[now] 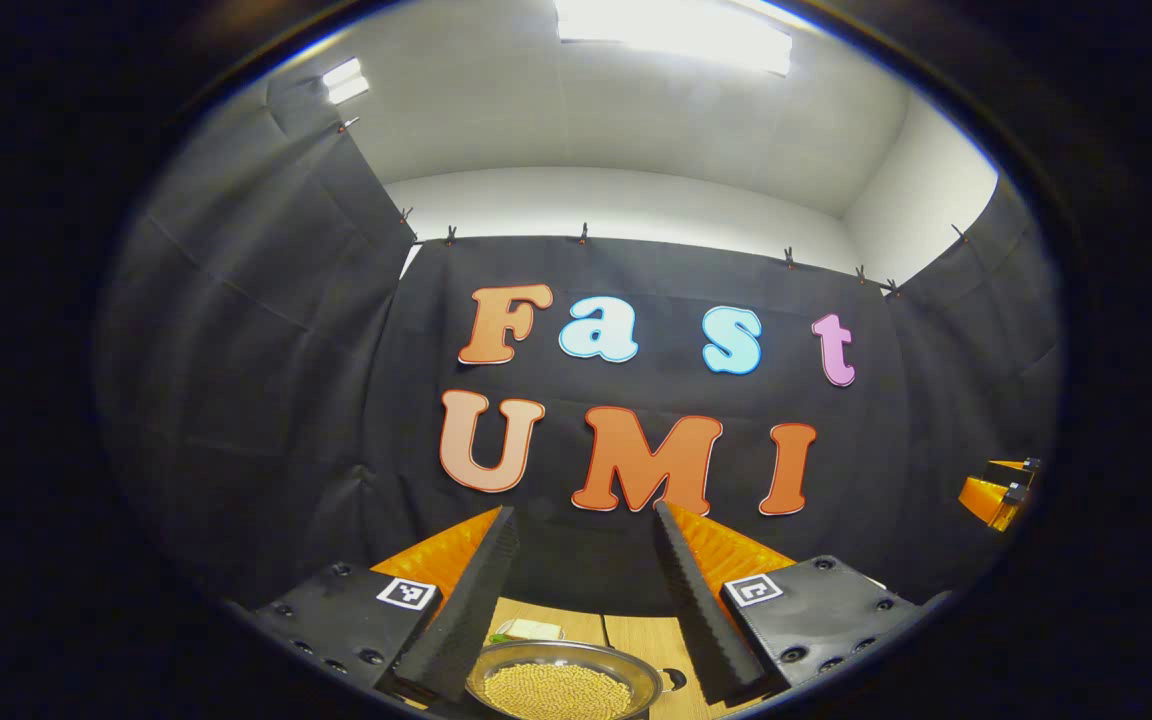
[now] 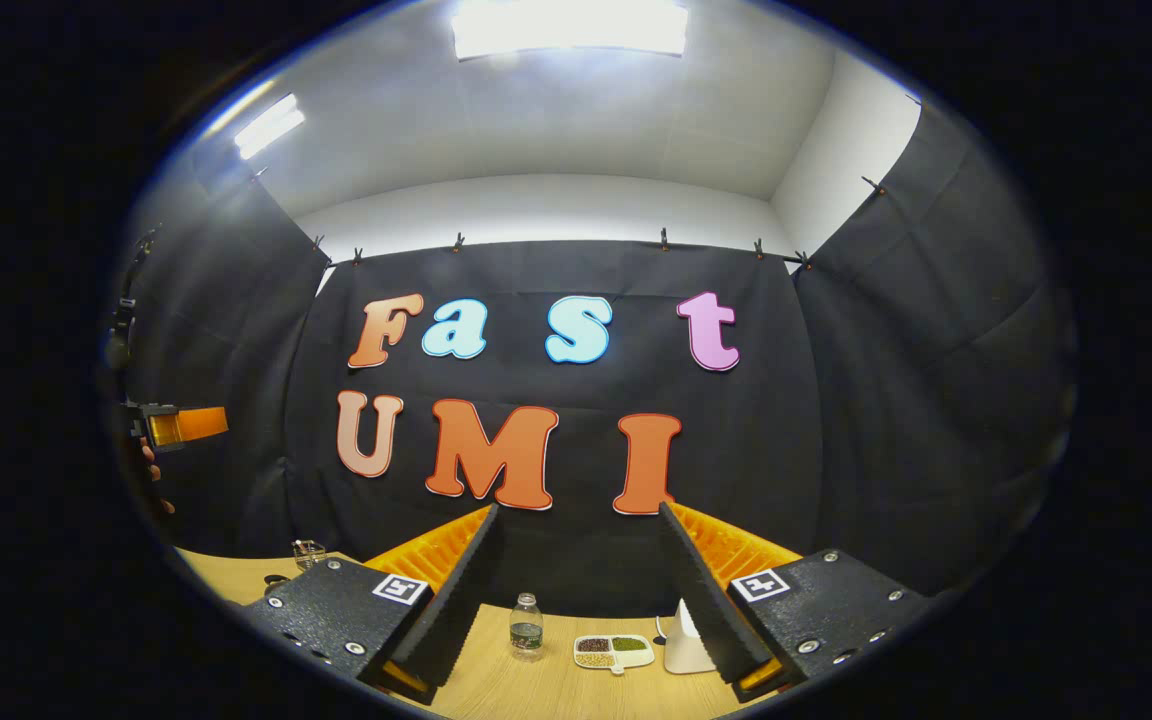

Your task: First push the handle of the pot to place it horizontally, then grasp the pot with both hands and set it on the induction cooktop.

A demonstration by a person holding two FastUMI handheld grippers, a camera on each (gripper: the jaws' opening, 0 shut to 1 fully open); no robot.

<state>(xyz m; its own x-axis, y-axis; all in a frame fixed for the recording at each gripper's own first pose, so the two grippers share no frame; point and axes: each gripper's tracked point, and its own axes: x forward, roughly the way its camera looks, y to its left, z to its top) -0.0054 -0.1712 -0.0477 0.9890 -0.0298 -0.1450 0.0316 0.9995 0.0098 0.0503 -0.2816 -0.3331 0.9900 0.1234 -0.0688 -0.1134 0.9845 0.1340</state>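
Pot, metal and loaded with small pale grains, sits on the wooden table just below the left gripper, whose fingers stand apart. Likely heavy, rigid, spill-prone; grip opposite rim sides. Right gripper likewise hangs spread, empty.

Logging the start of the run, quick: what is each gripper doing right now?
Left gripper: open, holding nothing, fingers spread above the pot.
Right gripper: open, holding nothing, raised over the table.

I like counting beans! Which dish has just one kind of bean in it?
The round metal pot between the left tool fingers: all yellow beans. The small white tray has several kinds.
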